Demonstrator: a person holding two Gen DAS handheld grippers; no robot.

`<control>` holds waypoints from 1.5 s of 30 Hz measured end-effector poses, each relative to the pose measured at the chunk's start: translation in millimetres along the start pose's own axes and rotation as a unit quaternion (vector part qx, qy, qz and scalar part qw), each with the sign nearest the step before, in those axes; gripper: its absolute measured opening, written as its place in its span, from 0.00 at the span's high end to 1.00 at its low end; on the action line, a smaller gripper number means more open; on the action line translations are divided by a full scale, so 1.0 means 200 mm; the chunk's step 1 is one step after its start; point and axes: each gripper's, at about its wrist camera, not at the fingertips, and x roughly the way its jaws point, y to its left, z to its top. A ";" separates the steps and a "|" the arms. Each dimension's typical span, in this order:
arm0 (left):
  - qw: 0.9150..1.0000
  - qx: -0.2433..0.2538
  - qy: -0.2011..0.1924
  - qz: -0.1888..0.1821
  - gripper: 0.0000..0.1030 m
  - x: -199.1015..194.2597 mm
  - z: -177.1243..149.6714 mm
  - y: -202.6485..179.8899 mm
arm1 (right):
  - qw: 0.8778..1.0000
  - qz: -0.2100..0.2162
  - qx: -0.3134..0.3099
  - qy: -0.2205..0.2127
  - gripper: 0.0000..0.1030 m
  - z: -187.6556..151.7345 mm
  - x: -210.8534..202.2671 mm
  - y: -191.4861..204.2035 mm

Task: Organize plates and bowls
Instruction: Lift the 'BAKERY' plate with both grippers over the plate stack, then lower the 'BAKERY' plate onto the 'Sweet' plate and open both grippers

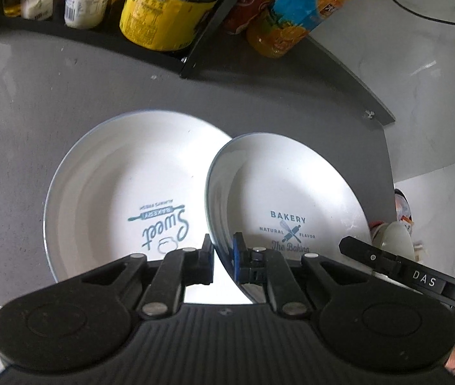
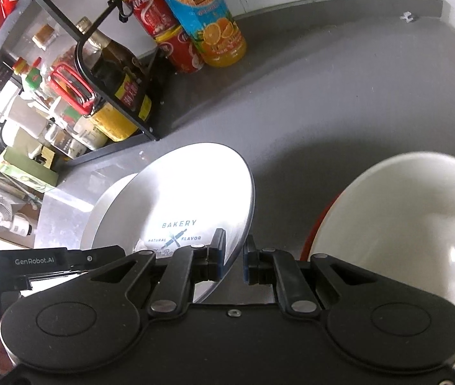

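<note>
A white plate printed "Sweet" lies flat on the grey counter. Over its right side a white "Bakery" plate hangs tilted. My left gripper is shut on that plate's left rim. In the right wrist view the same Bakery plate has its right rim between the fingers of my right gripper, which is shut on it. The Sweet plate shows beneath it. A white bowl with a red outside sits on the counter to the right.
A black wire rack with sauce bottles and jars stands at the back left. A large soy sauce jug, red cans and an orange juice bottle stand beside it. Bare counter lies behind the bowl.
</note>
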 end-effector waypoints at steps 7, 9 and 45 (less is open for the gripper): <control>1.000 0.008 0.008 -0.006 0.91 0.01 0.01 0.04 | 1.000 -0.019 0.004 -0.006 0.90 -0.07 0.00 0.04; 1.000 0.006 0.011 -0.007 0.91 0.01 0.01 0.05 | 1.000 -0.022 0.004 -0.006 0.90 -0.08 0.01 0.05; 0.998 -0.040 0.046 0.031 0.81 0.10 -0.03 0.30 | 0.997 -0.049 -0.047 0.022 0.91 -0.15 0.14 0.27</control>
